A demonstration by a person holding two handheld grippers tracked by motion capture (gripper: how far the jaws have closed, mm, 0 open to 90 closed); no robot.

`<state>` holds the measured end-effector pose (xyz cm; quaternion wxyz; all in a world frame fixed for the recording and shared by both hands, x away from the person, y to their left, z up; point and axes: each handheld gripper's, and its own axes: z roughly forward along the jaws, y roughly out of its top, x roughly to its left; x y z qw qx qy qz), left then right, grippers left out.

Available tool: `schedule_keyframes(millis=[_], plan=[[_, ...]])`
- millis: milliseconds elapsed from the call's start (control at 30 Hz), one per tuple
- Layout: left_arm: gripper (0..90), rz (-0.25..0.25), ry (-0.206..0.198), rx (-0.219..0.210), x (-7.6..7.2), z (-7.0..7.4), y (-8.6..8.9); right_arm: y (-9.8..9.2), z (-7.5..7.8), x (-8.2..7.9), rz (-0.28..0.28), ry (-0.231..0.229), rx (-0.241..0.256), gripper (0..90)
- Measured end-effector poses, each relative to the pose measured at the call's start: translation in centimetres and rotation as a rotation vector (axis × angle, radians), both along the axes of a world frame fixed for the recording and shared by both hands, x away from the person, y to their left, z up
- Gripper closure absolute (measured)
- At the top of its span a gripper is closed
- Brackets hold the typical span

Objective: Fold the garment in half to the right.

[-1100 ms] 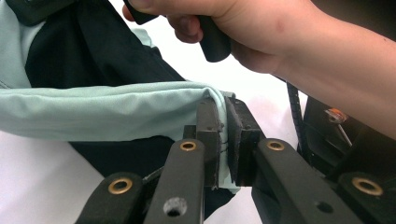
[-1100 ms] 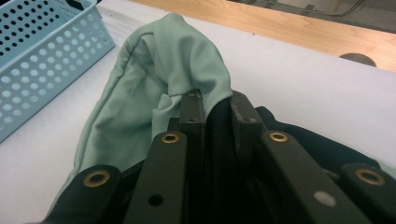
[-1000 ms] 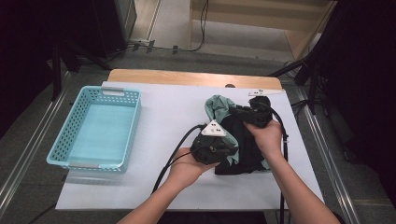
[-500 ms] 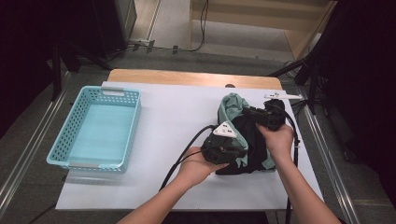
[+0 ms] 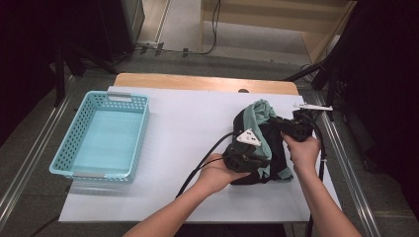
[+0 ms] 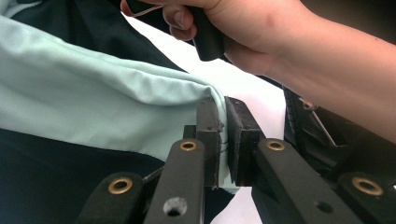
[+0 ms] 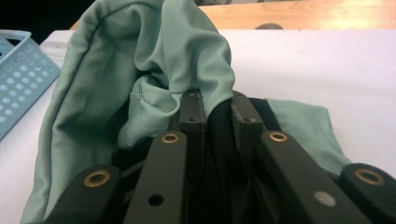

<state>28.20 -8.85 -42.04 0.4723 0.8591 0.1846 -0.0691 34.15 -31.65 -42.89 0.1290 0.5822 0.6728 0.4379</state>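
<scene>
A crumpled garment [image 5: 262, 121], black with mint-green panels, lies at the right of the white table [image 5: 188, 123]. My left gripper [image 5: 264, 159] is at its near side, and the left gripper view has it [image 6: 223, 105] shut on a mint-green fold of the garment [image 6: 93, 102]. My right gripper [image 5: 279, 124] is at the garment's far right side. In the right gripper view it [image 7: 218, 100] is shut on black and green cloth of the garment [image 7: 140, 70], which bunches up over the jaws. The person's right hand [image 6: 261, 37] is close behind the left jaws.
A light-blue plastic basket [image 5: 140, 136] stands at the table's left with nothing in it, and its corner [image 7: 18, 70] is seen in the right gripper view. A wooden strip [image 5: 197, 83] runs along the far edge. Black cables [image 5: 202, 165] trail from the grippers toward the person.
Both hands and the garment have shifted to the right across the table. The cloth now stands bunched higher between the two grippers.
</scene>
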Motion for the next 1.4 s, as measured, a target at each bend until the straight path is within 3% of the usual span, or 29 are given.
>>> schedule_keyframes(millis=[700, 1000, 1300, 1400], plan=[[85.7, -0.061, 0.005, 0.045, 0.9, -2.9, -4.0, -2.9, -3.0, 0.4, -0.101, 0.07, -0.011, 76.2], [85.7, -0.053, 0.01, 0.039, 1.5, -4.3, -5.3, -3.6, -4.7, 1.1, -0.138, 0.119, -0.006, 75.4], [85.6, -0.042, 0.021, 0.056, 2.1, -5.7, -6.1, -3.8, -5.3, 1.2, -0.14, 0.121, -0.061, 73.7], [85.6, -0.045, 0.028, 0.058, 2.2, -6.1, -6.3, -3.7, -5.4, 1.1, -0.145, 0.115, -0.054, 72.3]])
